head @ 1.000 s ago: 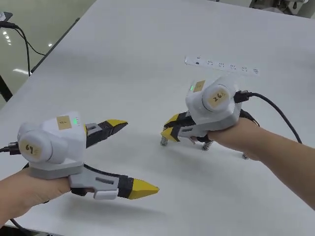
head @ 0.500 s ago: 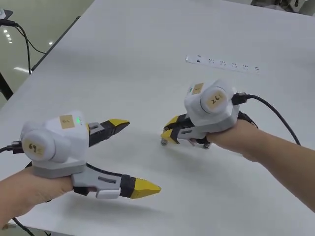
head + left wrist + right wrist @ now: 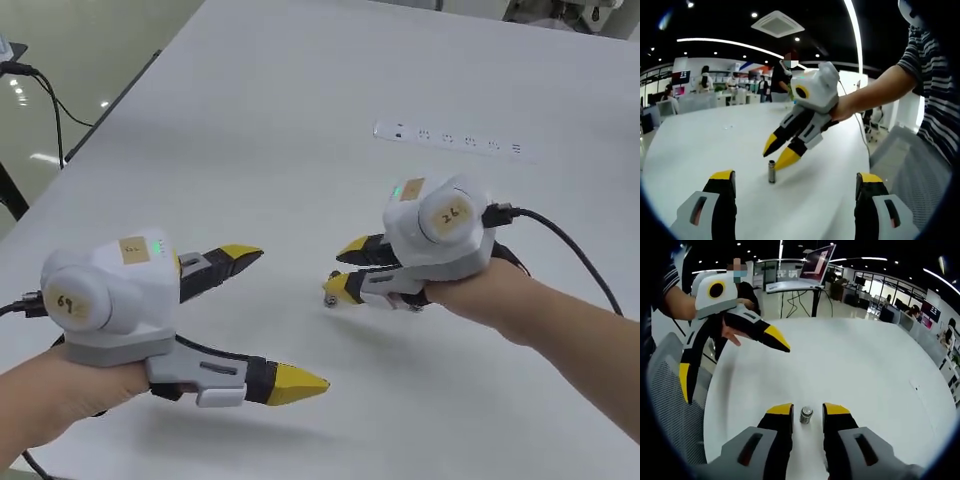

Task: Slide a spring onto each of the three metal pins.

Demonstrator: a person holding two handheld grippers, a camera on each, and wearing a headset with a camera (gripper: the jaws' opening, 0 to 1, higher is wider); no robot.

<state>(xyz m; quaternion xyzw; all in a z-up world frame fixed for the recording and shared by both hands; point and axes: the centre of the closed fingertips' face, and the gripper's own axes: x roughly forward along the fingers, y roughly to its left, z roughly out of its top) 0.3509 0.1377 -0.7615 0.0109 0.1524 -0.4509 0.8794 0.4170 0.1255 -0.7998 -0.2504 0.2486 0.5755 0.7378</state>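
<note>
The left gripper (image 3: 270,318) is down at 8 o'clock in the head view, over the white table (image 3: 250,110). Its two yellow-tipped jaws are spread very wide, and there is nothing between them. The tips point toward 3 o'clock.

Next comes a little metal piece (image 3: 329,298) standing up on the table near the middle (it is too small to tell if it is a spring or a pin). In the left gripper view it stands at 7 o'clock, just beside the lower yellow tip of the other gripper. In the right gripper view it is at 6 o'clock, right between that gripper's two tips.

The right gripper (image 3: 345,270) is at 3 o'clock in the head view and points toward 9 o'clock. Its jaws are open only a little, one on each side of the metal piece. A thin gap shows on both sides, so they are not squeezing it.

Far back at 1 o'clock, a white power strip (image 3: 447,140) lies flat on the table.
</note>
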